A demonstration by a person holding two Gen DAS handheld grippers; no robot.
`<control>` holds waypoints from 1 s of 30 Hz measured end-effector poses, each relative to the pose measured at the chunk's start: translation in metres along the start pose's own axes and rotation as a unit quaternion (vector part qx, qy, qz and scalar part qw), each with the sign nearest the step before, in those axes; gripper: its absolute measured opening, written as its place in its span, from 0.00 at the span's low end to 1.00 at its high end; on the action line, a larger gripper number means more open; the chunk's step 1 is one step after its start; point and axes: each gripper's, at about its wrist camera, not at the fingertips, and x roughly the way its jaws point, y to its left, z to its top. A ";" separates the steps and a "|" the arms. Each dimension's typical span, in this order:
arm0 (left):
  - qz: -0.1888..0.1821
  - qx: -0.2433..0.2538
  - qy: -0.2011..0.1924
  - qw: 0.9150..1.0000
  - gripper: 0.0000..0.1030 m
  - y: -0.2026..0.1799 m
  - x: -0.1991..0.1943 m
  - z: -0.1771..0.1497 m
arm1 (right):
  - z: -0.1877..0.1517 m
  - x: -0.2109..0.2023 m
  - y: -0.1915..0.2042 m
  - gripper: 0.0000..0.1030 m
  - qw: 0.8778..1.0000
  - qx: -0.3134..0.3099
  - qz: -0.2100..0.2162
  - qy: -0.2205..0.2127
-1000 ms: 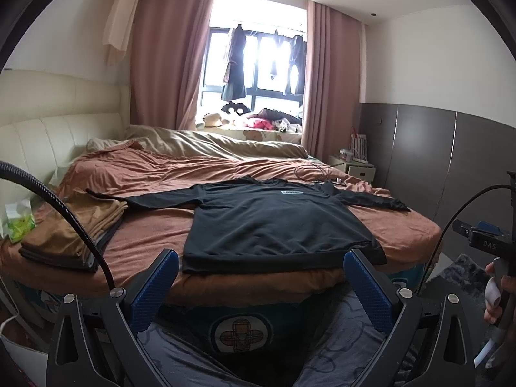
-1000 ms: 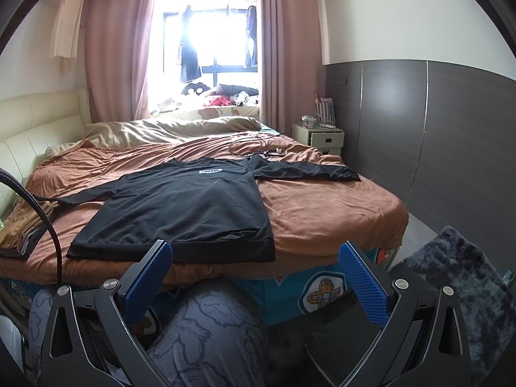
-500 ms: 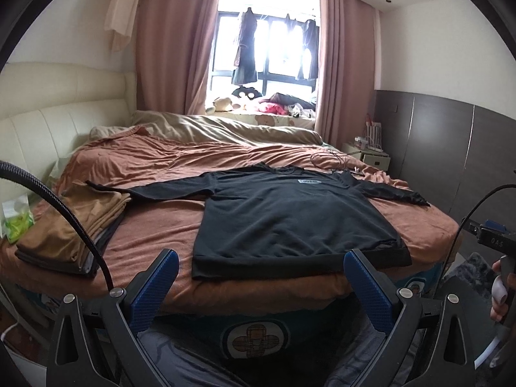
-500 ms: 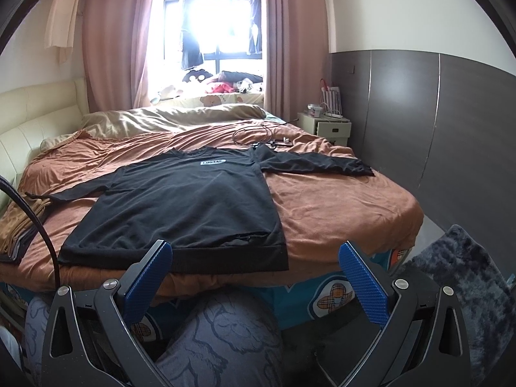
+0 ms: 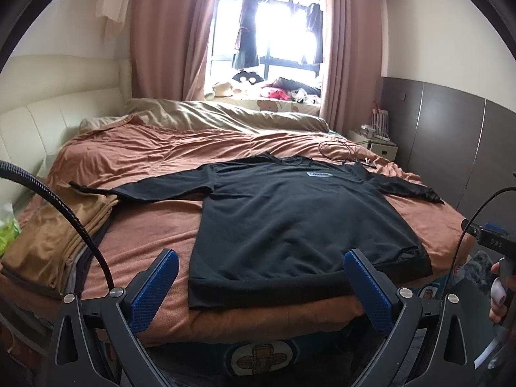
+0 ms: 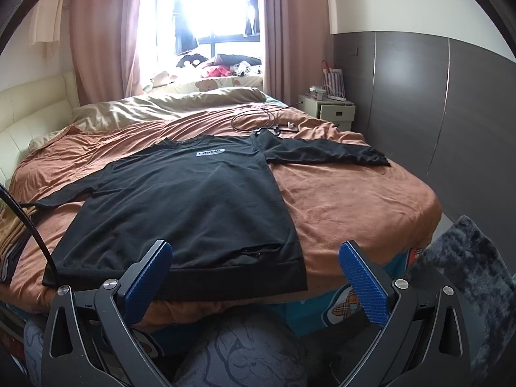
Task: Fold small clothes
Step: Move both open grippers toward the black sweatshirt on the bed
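- Your left tongs point(image 5: 261, 285) stand wide apart and empty at the bottom of the left wrist view, with the ribbed hem of the long-sleeved black cotton shirt point(image 5: 290, 222) showing between the blue pads, near but not touching.
- Your right tongs point(image 6: 254, 277) are likewise spread and hold nothing; in the right wrist view the shirt's lower right hem corner lies in the gap between their pads.
- The shirt lies flat, front up with its small white chest label toward the window, on the rust-brown bedspread point(image 6: 351, 200) in the middle of both frames, its hem at the near edge of the bed.
- I judge the step in hand to be the first grasp, so bring each pair of tongs down on its own side of the shirt and pinch only the black cloth, not the bedspread beneath.
- Keep both grips level with each other; an uneven lift would likely skew the fold line.
- The left sleeve ends on the folded stack of tan cloth point(image 5: 54, 242) at the left of the frame; draw it clear so the stack is not dragged.
- The right sleeve reaches toward the right edge of the bed; fold it inward over the body.
- A coiled black cable point(image 6: 258, 119) lies just beyond the collar, upper centre; keep the shirt from sweeping into it.
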 end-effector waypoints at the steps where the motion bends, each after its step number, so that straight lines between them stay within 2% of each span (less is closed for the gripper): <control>1: 0.000 -0.001 0.003 1.000 1.00 0.001 0.006 0.003 | 0.003 0.006 0.002 1.00 1.000 0.002 0.002 0.004; 13: 0.013 -0.023 0.044 0.999 1.00 0.019 0.068 0.028 | 0.043 0.071 0.019 1.00 0.999 0.000 0.022 0.043; 30: 0.080 -0.055 0.082 0.992 1.00 0.080 0.133 0.063 | 0.096 0.162 0.059 1.00 0.996 -0.015 0.055 0.065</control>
